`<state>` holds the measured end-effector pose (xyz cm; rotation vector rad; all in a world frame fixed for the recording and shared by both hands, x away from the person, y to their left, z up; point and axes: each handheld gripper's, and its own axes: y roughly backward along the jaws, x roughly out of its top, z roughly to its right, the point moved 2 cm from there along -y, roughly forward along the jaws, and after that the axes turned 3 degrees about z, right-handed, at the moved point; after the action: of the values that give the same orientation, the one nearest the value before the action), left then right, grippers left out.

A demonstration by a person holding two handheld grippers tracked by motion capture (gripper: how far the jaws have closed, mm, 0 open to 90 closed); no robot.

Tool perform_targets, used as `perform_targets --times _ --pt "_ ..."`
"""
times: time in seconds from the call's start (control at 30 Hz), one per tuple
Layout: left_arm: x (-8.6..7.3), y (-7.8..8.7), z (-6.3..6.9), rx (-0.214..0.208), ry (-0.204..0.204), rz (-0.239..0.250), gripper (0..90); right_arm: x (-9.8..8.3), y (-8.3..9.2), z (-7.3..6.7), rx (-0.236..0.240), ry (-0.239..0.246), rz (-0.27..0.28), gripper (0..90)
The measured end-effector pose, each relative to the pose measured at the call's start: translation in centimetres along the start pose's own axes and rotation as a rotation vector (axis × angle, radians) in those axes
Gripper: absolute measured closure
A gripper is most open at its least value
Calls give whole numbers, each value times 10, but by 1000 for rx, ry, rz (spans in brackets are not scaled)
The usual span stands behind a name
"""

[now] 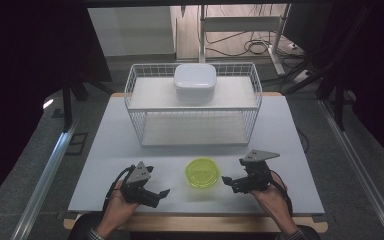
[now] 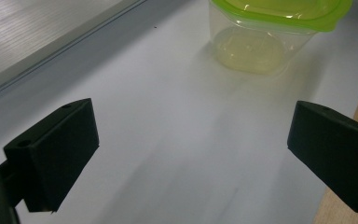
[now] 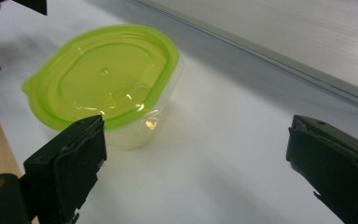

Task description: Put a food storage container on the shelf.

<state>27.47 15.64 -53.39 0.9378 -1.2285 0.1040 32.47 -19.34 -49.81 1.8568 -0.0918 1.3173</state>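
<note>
A clear plastic container with a lime-green lid (image 1: 202,172) (image 2: 261,37) (image 3: 107,88) stands on the white tabletop (image 1: 115,150) near its front edge, lid on. My left gripper (image 1: 163,194) (image 2: 193,140) is to its left, pointing towards it, jaws open with nothing between them. To the container's right, my right gripper (image 1: 227,181) (image 3: 196,154) stands open, its jaws wide apart and empty. The container lies just ahead of its left jaw, apart from it. Both grippers are hand-held low over the table.
A white wire rack (image 1: 135,95) with two shelves stands at the middle back of the table. A white lidded box (image 1: 195,81) sits on its top shelf. The table's wooden front edge (image 1: 200,222) runs close behind the grippers.
</note>
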Motion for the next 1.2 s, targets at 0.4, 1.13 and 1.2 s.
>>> perform_targets --times 0.4,1.13,1.2 --pt "0 -1 0 2 -6 -7 19 11 -15 -9 46 -38 -50 81" --pt "-1 -3 1 -2 -11 -19 20 25 -43 15 224 -311 -140 613" --pt "-1 -3 1 -3 -12 -20 20 24 -45 17 248 -346 -141 648"
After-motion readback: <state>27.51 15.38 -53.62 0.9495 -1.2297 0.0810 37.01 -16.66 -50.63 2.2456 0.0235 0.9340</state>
